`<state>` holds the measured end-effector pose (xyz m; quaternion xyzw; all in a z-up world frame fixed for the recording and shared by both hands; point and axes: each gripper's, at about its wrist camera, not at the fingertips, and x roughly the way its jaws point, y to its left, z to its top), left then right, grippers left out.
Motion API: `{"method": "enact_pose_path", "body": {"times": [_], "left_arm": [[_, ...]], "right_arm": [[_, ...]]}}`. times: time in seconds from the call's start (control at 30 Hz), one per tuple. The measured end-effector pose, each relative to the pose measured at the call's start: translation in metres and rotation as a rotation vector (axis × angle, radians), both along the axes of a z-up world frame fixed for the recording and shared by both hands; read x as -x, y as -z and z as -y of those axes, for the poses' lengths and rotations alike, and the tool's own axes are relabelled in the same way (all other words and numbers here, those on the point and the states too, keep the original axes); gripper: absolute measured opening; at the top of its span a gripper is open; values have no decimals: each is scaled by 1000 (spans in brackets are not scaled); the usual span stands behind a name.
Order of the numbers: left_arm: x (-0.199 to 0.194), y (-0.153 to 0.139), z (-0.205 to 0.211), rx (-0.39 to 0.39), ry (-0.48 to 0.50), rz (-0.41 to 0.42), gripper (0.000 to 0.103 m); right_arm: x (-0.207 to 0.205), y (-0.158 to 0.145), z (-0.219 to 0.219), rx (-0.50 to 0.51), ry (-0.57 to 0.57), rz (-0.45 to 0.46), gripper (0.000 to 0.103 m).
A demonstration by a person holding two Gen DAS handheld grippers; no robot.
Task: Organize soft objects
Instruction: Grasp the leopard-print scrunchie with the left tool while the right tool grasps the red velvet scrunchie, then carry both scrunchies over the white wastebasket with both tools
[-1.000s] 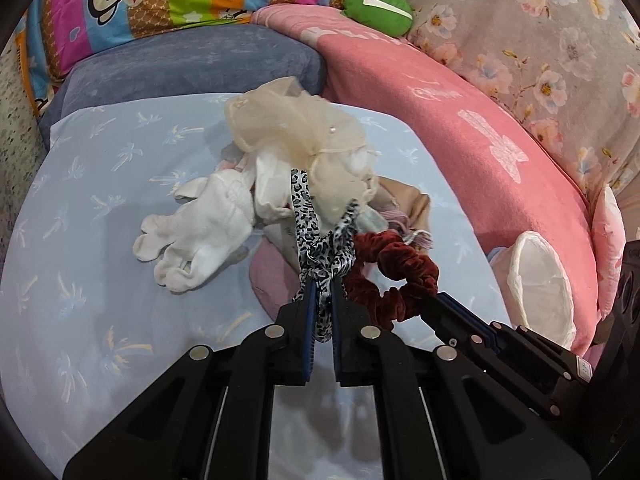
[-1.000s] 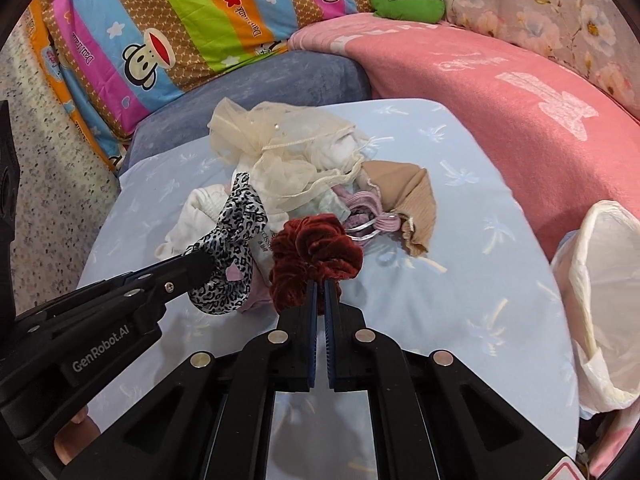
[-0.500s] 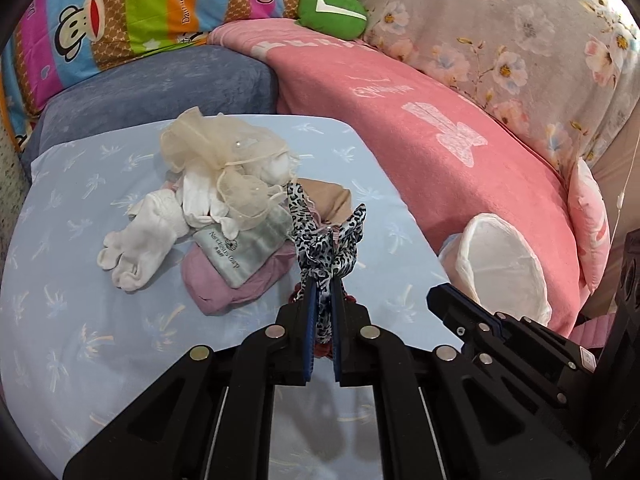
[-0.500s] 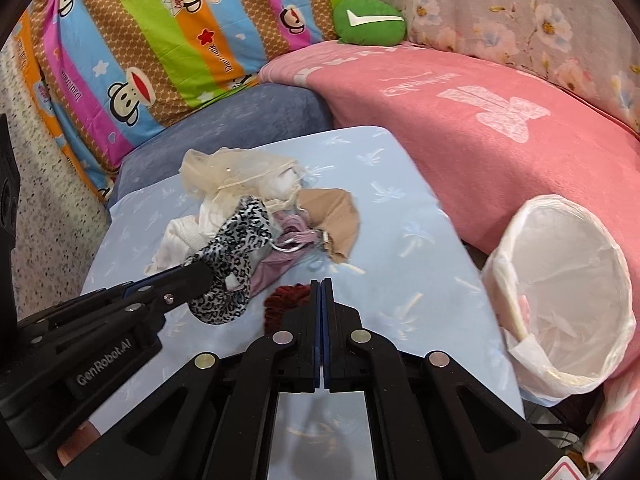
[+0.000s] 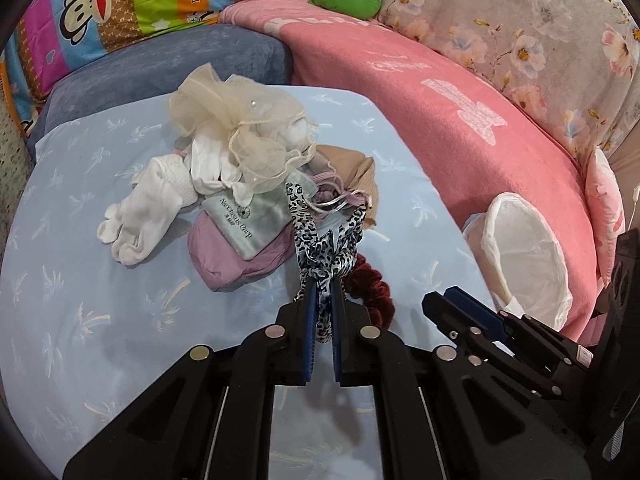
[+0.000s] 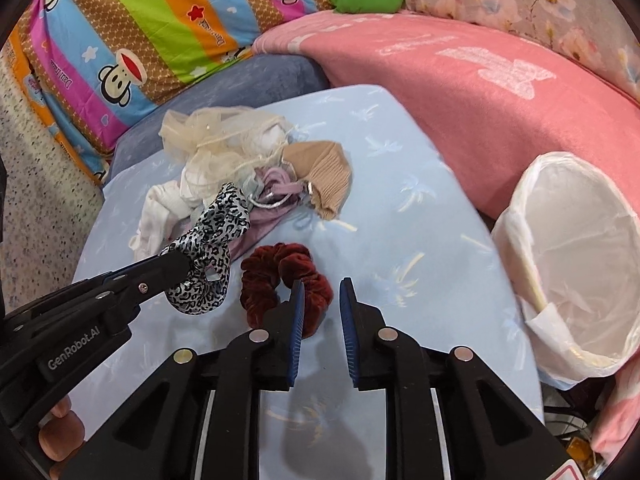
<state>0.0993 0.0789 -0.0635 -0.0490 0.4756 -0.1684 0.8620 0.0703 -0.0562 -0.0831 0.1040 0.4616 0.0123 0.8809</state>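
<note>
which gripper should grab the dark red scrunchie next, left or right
Right. The right gripper is open and empty, with the dark red scrunchie lying on the blue sheet just ahead of its left finger. The left gripper is shut on the leopard-print scrunchie.

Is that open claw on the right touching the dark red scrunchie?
Cannot tell. In the right wrist view the right gripper is open and one finger overlaps the dark red scrunchie, hiding any contact or gap.
</note>
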Motion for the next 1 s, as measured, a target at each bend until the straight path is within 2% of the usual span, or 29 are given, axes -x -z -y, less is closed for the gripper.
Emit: {"method": "enact_pose_path", "body": {"times": [0.17, 0.6, 0.67, 0.73, 1.0], "left_arm": [[-6, 11, -5, -7, -13, -26, 7], [-12, 29, -10, 2, -20, -72, 7], [-10, 30, -9, 0, -17, -71, 7], [-9, 30, -7, -1, -11, -73, 7], [-1, 16, 5, -1, 10, -38, 7]], "right_arm": [[-11, 19, -7, -10, -2, -38, 22], [-23, 51, -16, -42, -5, -94, 20], [-22, 50, -14, -52, -4, -94, 12], [-18, 45, -12, -57, 2, -88, 10], [4, 5, 5, -28, 33, 0, 9]]}}
